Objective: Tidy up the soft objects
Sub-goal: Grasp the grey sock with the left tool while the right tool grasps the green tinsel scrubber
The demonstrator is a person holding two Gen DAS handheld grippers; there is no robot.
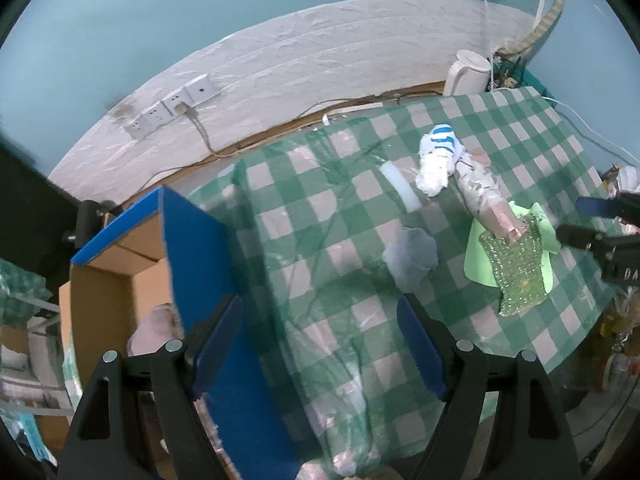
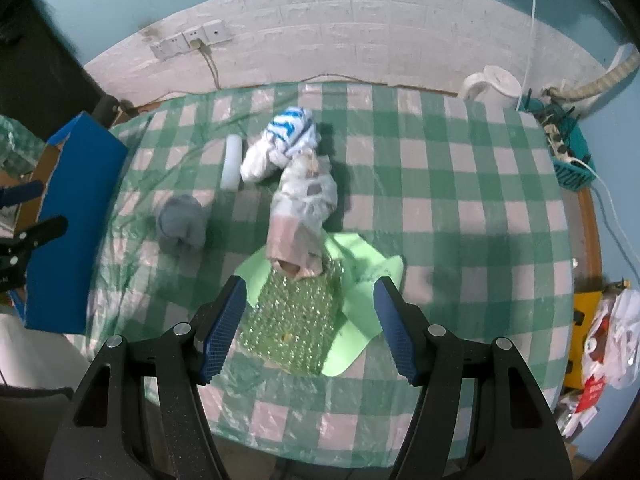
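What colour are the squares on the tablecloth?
Green and white checks on the tablecloth, clearest in the right wrist view.

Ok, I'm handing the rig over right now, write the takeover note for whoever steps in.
Left tool: open, empty, over the table edge beside the blue box.
Right tool: open, empty, above the bubble wrap on the green sheet.
On the checked cloth: plastic-wrapped bundle, blue-striped white cloth, grey cloth, white roll.
Done: something pale already lies in the box.
Left: everything on the cloth.
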